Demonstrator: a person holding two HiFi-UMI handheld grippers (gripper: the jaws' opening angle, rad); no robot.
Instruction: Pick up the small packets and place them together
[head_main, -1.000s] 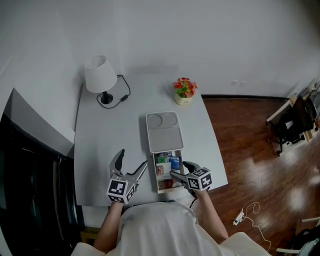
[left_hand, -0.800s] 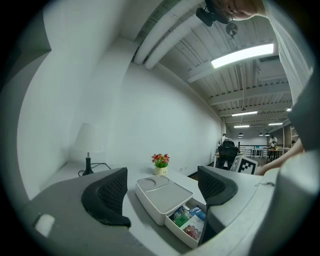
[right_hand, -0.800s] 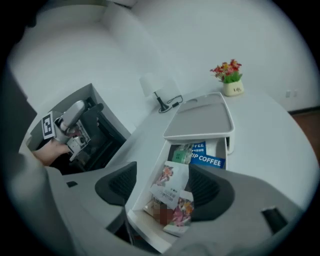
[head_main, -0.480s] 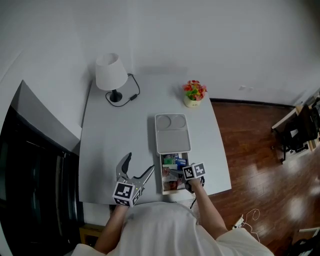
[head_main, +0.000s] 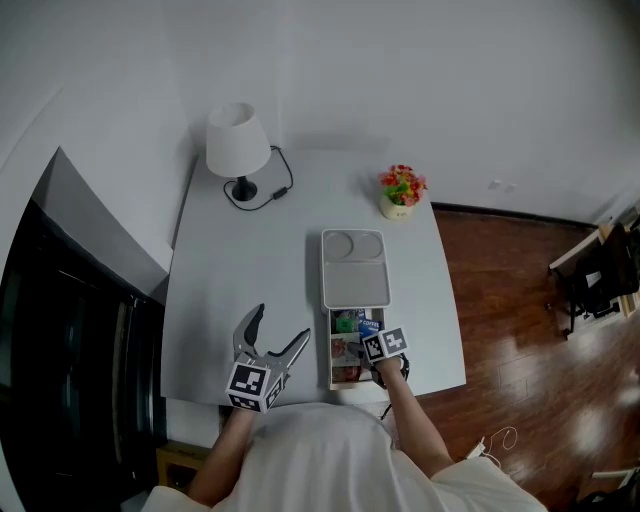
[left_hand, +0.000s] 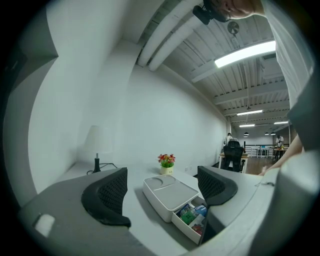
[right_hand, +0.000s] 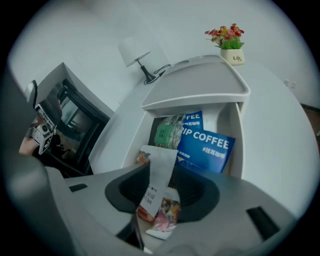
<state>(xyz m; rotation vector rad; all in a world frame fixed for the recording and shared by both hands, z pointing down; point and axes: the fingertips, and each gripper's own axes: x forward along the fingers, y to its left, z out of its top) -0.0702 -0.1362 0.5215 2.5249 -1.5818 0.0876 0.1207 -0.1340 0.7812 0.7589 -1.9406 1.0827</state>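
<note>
A white organiser box (head_main: 354, 283) lies on the grey table, its drawer (right_hand: 239, 131) pulled out toward me. Inside are several small packets: blue coffee packets (right_hand: 206, 145), a green one (right_hand: 165, 132) and a white-and-orange packet (right_hand: 159, 167). My right gripper (right_hand: 161, 187) reaches into the drawer. Its jaws are closing, with the white-and-orange packet upright between them and both pads against its edges. In the head view the right gripper (head_main: 353, 354) covers the drawer's near end. My left gripper (head_main: 272, 332) hovers open and empty over bare table left of the box.
A white lamp (head_main: 238, 145) with a black cable stands at the table's far left. A small pot of flowers (head_main: 402, 188) is at the far right. The table's right edge drops to a wooden floor (head_main: 520, 330). A black cabinet (head_main: 70, 330) stands left.
The right gripper has moved further into the drawer and its jaws have narrowed around the white-and-orange packet. The left gripper has stayed open in about the same place.
</note>
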